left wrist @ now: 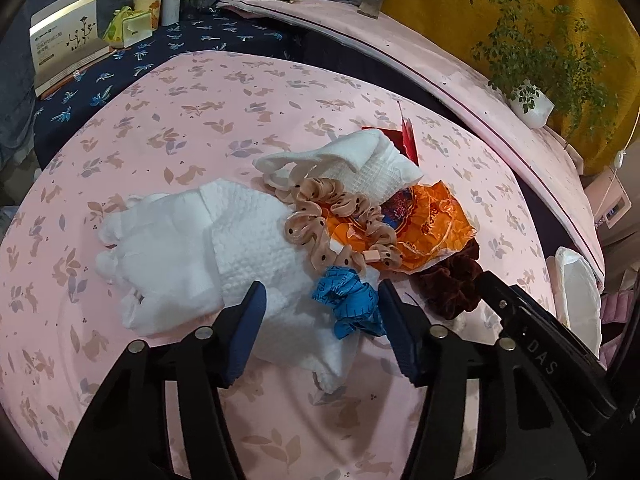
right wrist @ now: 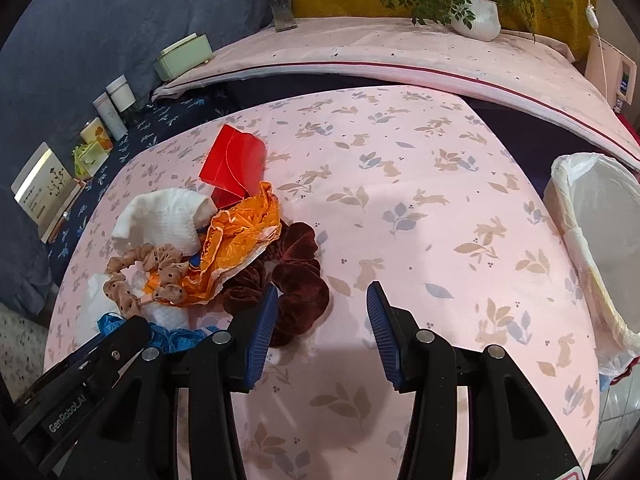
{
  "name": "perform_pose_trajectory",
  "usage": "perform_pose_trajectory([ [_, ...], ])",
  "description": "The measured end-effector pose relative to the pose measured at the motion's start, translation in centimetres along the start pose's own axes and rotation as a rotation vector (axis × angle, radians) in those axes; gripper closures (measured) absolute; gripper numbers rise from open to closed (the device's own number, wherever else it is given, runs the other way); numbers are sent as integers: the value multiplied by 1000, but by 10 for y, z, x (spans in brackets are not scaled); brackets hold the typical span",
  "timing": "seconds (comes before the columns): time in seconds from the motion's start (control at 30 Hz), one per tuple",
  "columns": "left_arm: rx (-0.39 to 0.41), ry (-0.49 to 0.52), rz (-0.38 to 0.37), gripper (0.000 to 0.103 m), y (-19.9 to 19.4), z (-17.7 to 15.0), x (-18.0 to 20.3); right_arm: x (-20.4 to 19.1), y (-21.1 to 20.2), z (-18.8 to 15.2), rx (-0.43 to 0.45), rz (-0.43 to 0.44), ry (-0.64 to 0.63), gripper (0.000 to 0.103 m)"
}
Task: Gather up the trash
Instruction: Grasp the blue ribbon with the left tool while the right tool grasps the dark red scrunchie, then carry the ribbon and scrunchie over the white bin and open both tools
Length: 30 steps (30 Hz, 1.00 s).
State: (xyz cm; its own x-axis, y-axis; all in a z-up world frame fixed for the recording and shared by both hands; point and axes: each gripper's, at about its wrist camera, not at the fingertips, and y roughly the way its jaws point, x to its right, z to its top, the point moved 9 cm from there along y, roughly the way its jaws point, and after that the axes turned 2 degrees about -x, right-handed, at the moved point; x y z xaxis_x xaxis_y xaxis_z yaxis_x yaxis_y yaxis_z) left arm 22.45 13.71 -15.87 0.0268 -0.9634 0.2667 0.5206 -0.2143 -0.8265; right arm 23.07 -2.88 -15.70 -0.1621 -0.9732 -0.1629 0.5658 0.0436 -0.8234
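Your left gripper (left wrist: pixel 322 332) hangs wide apart over the crumpled white paper towels (left wrist: pixel 224 256), and your right gripper (right wrist: pixel 322 332) is spread too, empty, beside the dark brown velvet scrunchie (right wrist: pixel 298 280). The trash sits piled together: torn orange plastic wrapper (left wrist: pixel 424 224), red paper envelope (right wrist: pixel 234 168), blue coiled measuring tape (left wrist: pixel 348 300). Careful: the tan dotted scrunchie (left wrist: pixel 336 220) drapes across the wrapper (probably not trash), so a broad pinch could drag it along. Everything lies on a pink rabbit-print sheet (right wrist: pixel 400 208); the bag-lined white bin (right wrist: pixel 592 240) waits at its right edge.
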Motion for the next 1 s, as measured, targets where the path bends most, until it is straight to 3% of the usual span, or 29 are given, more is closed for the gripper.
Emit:
perform_pose_trajectory([
  [0.1, -2, 8, -9, 67, 3, 0, -1, -5, 11, 1, -11, -7, -11, 57],
  [0.2, -5, 11, -21, 72, 3, 0, 0, -6, 21, -2, -30, -9, -17, 57],
  [0.27, -4, 17, -27, 74, 2, -1, 2, -5, 25, -5, -39, -10, -18, 64],
  [0.33, -3, 21, -32, 76, 0, -1, 4, -5, 27, -7, -49, 2, -20, 78],
  [0.43, 0, 29, -38, 78, -4, -2, 8, -6, 24, -8, -47, 10, -28, 87],
  [1.0, 58, 129, -75, 82, -39, -5, 68, 40, -46, 1, 76, 1, 39, 90],
])
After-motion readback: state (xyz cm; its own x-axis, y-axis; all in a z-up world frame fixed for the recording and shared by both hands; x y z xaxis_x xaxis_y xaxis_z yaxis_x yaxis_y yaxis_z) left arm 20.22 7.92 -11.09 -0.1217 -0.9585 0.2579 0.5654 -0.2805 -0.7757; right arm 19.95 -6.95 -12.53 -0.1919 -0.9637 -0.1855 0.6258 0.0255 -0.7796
